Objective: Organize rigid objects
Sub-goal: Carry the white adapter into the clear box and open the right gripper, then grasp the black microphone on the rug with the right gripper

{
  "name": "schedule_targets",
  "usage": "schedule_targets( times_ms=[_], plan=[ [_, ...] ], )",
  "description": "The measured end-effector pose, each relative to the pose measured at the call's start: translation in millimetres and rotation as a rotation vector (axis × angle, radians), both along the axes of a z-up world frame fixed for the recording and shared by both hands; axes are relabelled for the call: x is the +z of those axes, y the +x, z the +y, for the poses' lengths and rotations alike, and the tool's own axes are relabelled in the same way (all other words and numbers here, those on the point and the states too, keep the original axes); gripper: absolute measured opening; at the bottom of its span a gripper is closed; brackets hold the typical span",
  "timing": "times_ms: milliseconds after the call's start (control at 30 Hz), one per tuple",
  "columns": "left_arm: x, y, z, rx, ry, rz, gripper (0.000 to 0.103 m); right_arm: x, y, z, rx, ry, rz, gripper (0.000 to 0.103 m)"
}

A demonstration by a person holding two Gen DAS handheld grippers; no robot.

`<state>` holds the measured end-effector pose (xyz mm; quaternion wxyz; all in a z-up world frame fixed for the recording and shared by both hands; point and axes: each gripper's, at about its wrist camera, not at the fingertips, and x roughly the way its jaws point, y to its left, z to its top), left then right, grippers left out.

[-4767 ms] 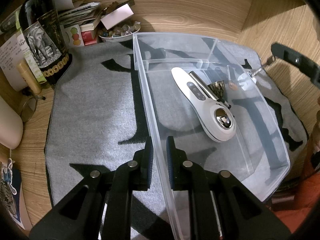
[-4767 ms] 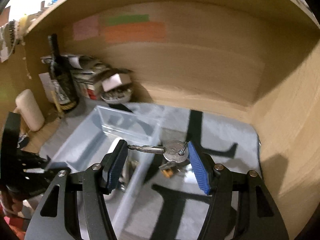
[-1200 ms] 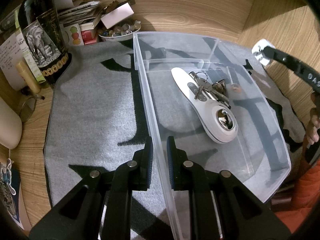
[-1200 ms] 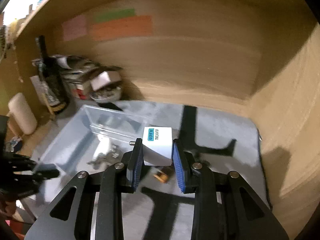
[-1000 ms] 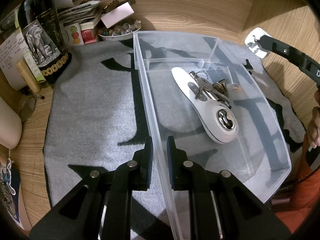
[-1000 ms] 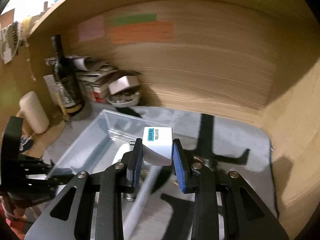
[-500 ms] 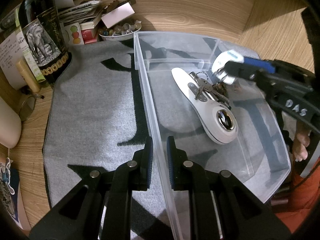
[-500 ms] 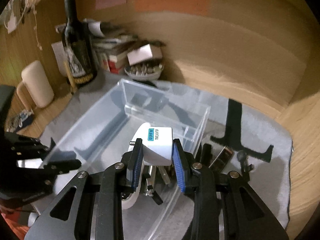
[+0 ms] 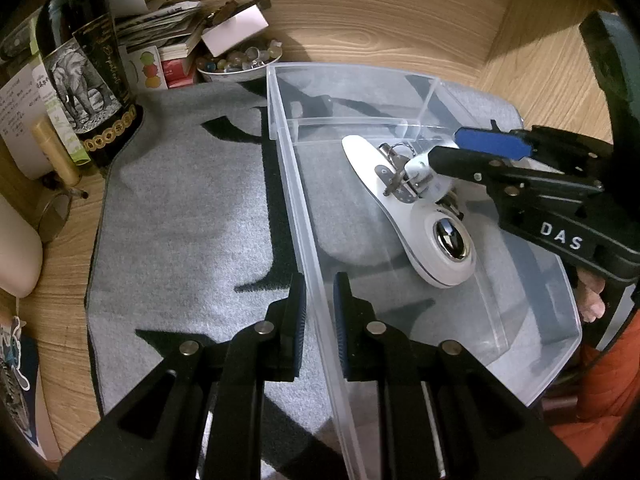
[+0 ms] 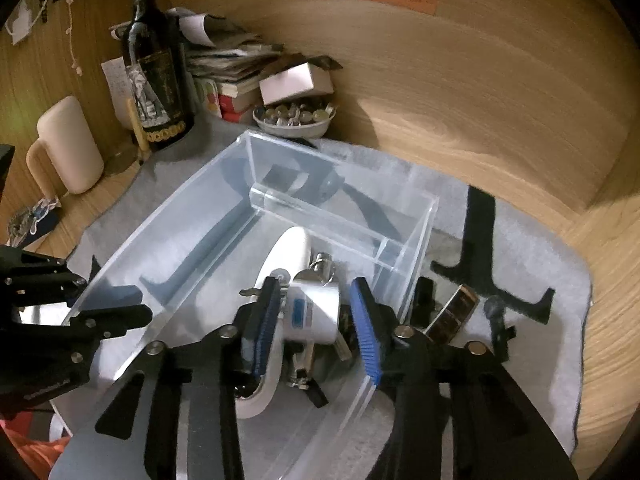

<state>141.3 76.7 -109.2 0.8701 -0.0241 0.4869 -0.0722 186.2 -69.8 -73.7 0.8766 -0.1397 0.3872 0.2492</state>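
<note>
Bottle (image 9: 86, 80): dark, far left on the desk (image 9: 400, 12); its label shows an elephant, gold script too small to read.
Left gripper (image 9: 320, 312): clamped narrow on the near left wall of the clear bin (image 9: 552, 356).
White device (image 9: 416, 216): lies in the bin's big compartment, keys (image 9: 394, 180) on top.
White adapter (image 10: 314, 314): rests on the keys and device between the pads; blue sticker unreadable.
Right gripper (image 10: 316, 326): jaws have just been opening, pads off the adapter; "DAS" printed on its body.
</note>
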Motion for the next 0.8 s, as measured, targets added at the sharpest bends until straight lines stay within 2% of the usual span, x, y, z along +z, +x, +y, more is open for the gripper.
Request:
schedule_targets(
  times_ms=[100,200,233,500,800],
  plan=[
    [0.0,0.0,-0.1,0.001,0.0,0.0,0.014,6.6,-2.7,-2.5,-0.009,0.014,-0.016,0.042],
    [0.0,-0.1,-0.1,0.001,0.0,0.0,0.014,14.6,-5.7,-7.7,-0.03,0.027,-0.058,0.067],
    [-0.1,0.1,0.6,0.002,-0.002,0.0,0.014,17.8,-6.7,-10.3,-0.039,0.033,-0.073,0.07],
    [0.1,-0.5,-0.4,0.001,0.0,-0.001,0.014,40.1,-4.2,-43.3,-0.134,0.075,-0.133,0.078],
    [0.3,-0.8,-1.0,0.0,-0.002,-0.002,0.014,40.0,19.9,-96.6,-0.296,0.064,-0.121,0.079]
  ],
)
